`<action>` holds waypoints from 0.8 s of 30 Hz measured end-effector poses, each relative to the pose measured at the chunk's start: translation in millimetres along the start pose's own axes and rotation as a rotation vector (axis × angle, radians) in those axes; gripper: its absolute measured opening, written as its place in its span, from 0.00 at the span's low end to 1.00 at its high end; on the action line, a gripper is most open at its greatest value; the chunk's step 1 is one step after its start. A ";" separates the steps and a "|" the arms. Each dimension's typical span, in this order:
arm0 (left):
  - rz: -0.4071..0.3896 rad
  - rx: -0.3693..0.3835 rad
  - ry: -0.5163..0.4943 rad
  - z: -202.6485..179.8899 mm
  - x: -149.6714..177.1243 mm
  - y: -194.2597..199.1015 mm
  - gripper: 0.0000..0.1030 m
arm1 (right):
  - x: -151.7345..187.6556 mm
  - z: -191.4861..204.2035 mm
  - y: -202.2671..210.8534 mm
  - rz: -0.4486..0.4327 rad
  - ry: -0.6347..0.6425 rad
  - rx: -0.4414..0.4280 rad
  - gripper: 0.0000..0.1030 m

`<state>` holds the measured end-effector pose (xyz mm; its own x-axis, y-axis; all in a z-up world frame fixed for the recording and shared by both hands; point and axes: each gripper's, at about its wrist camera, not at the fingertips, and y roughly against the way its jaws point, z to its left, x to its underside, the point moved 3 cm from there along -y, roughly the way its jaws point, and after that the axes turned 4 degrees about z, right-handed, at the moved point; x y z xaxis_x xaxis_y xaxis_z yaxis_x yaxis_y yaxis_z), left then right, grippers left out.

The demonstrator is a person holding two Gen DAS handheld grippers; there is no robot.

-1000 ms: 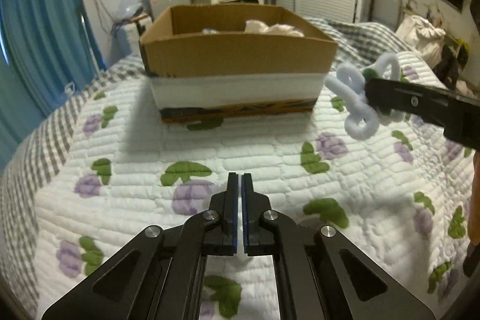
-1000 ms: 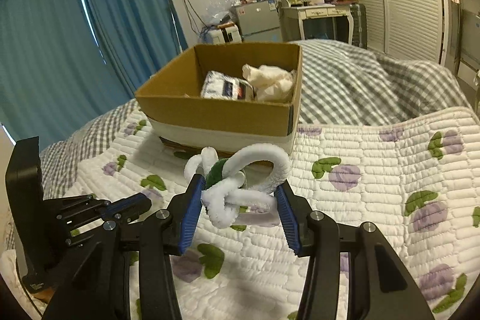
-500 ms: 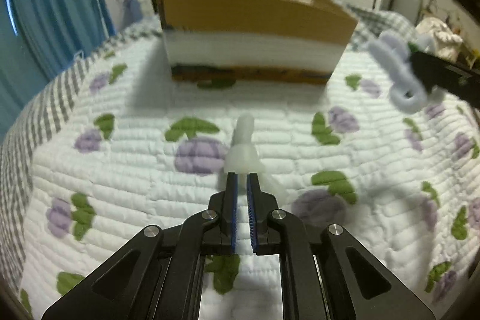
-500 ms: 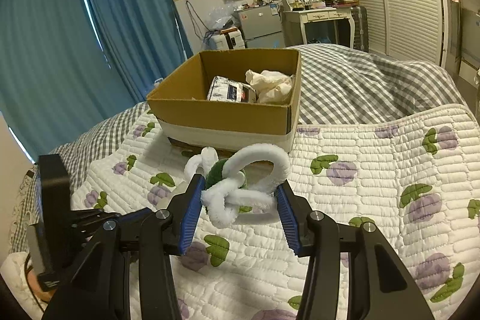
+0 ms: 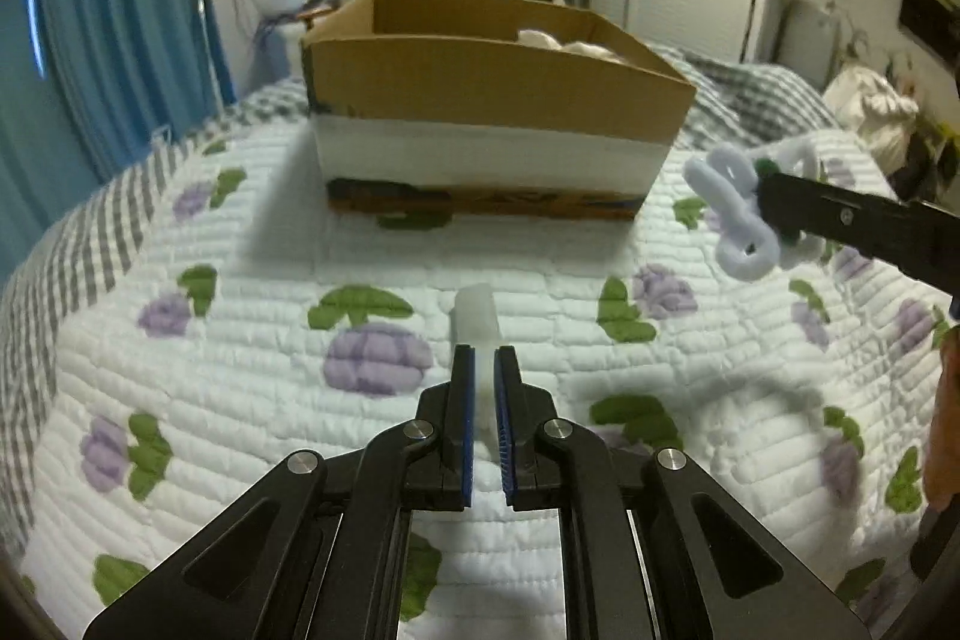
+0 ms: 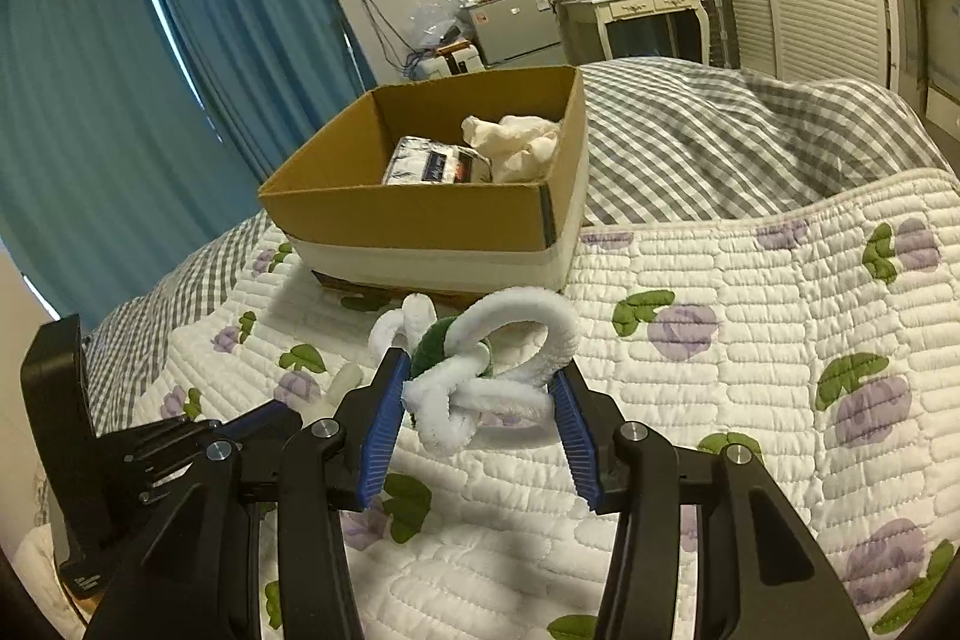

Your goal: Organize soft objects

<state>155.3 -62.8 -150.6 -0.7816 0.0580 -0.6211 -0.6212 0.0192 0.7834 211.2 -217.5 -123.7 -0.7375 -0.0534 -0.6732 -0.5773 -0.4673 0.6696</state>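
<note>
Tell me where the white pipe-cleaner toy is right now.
The pipe-cleaner toy is clamped in the right gripper, held above the quilt just in front of the box.

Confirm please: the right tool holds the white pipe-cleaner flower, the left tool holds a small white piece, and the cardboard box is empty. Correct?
Not empty. The right wrist view shows the cardboard box holding a wrapped packet and crumpled white material. The rest is right.

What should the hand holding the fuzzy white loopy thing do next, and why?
Probably carry it forward and up over the cardboard box. The right gripper already has the white pipe-cleaner toy pinched above the quilt, short of the box's near wall. The box is open, with a cloth and packet inside, and bare room on its left.
</note>
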 end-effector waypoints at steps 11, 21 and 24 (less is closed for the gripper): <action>-0.052 0.064 0.021 1.9 0.2 13.7 0.02 | 3.1 4.5 -1.7 0.009 0.009 0.017 0.46; 0.017 0.008 0.075 6.5 -1.3 -8.8 0.35 | 2.7 4.4 -4.0 0.014 0.015 0.019 0.46; 0.029 0.013 0.073 5.8 -0.8 -19.0 0.49 | 1.4 4.3 -4.9 0.014 0.018 0.019 0.46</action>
<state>168.0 -57.3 -164.9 -0.8017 -0.0138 -0.5976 -0.5977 0.0312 0.8011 211.6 -211.4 -126.5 -0.7394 -0.0762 -0.6690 -0.5735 -0.4492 0.6850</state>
